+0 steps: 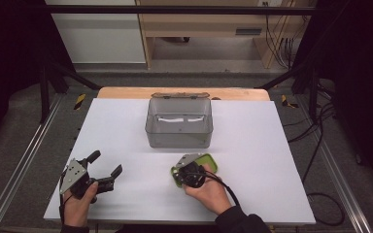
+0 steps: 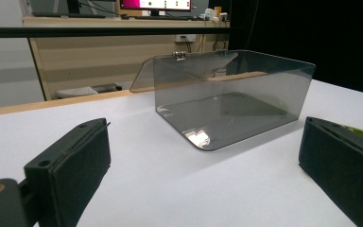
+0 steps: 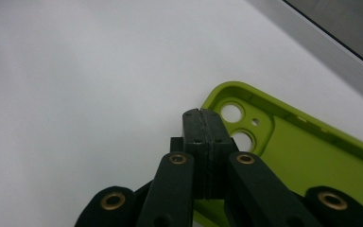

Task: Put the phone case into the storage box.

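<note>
High view: white bench (image 1: 252, 145) with a wooden far edge, grey floor and a pale cabinet behind it. The clear grey box (image 1: 178, 124) sits mid-bench, lid flipped back. The left hand-held gripper (image 1: 108, 168) is spread wide at the near left. The right hand-held gripper (image 1: 180, 170) sits over a green phone case (image 1: 208, 162), near centre.

Left gripper view: the left one's jaws are wide apart, with the box (image 2: 231, 101) ahead.

Right gripper view: the right one's jaws are pressed together at the case (image 3: 307, 156) edge; can't tell if they're pinching it. The case lies inside-up, its long axis running diagonally, with the camera holes at the far end.

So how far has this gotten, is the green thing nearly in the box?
Early on. The clear box already stands open and looks empty. The right tongs are shut over the green phone case, which lies on the table. The left tongs wait open. Lifting and placing remain.
</note>
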